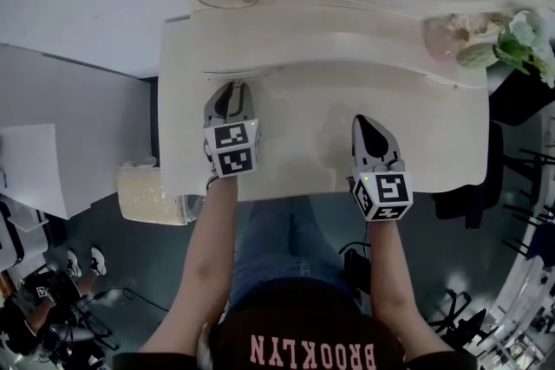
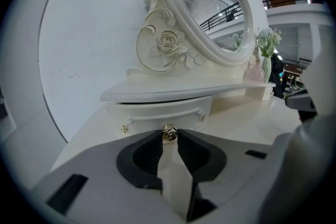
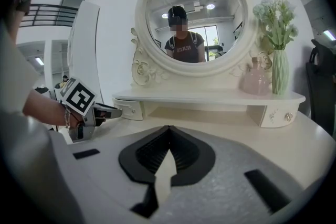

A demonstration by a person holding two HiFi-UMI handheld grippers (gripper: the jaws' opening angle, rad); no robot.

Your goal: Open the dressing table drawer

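Right claw [image 3: 169, 131]: pressed together, empty, over the surface's [image 1: 303, 134] front half, well apart from the drawer.
Left claw [image 1: 231, 93]: pinching gold knob [image 2: 169, 132].
Drawer [image 2: 165, 112]: appears shut, under the shelf's [image 2: 184, 93] left end, dead ahead of left claw.
Pull axis: probably straight back toward the front edge.

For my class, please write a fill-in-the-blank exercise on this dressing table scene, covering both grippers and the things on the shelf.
1. The left gripper is closed on the gold ____ of the small drawer.
2. The right gripper has its jaws together and holds ____.
3. Above the shelf stands a ____ in a carved frame, reflecting the person.
4. The bottle beside the green vase is ____ in colour.

Missing words: knob; nothing; mirror; pink.
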